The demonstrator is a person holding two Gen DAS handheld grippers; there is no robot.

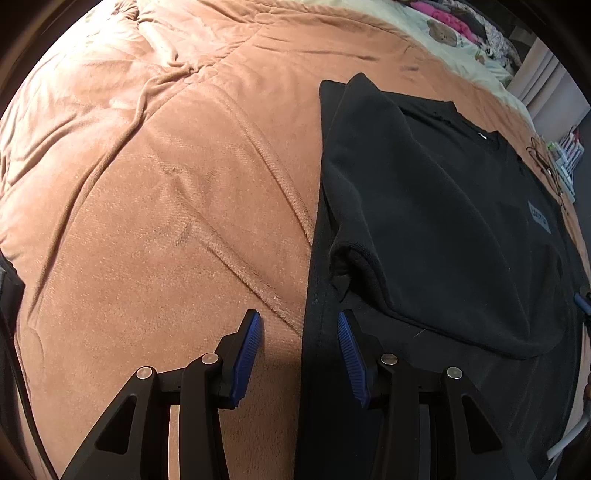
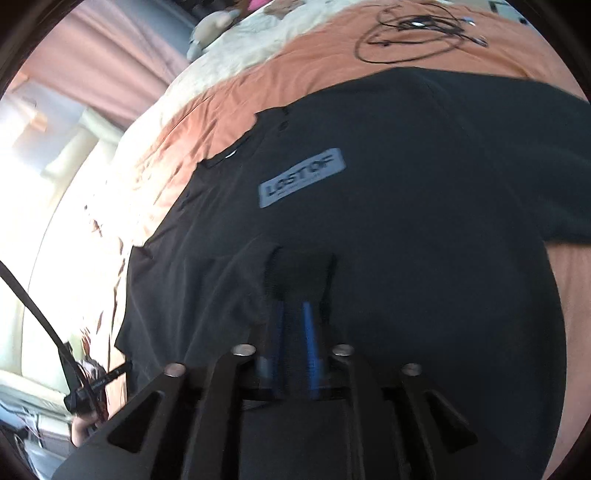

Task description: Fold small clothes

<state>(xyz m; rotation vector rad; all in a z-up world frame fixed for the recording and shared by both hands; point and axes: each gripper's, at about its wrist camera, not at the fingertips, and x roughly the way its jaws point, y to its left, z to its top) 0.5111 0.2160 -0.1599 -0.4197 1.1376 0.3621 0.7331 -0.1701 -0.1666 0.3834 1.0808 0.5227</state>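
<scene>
A black polo shirt (image 1: 443, 221) with a grey logo patch (image 1: 539, 218) lies on a brown blanket (image 1: 147, 184). Its left sleeve is folded in over the body. My left gripper (image 1: 299, 325) is open, its blue pads straddling the shirt's left edge near the hem. In the right wrist view the shirt (image 2: 406, 184) and its patch (image 2: 301, 177) fill the middle. My right gripper (image 2: 293, 306) is shut on a fold of the black shirt fabric; the view is motion-blurred.
A tangle of black cables (image 2: 413, 33) lies on the blanket beyond the shirt. A cream sheet with soft toys (image 1: 443, 33) is at the bed's head. Pink curtains (image 2: 92, 74) and a bright window are to the left.
</scene>
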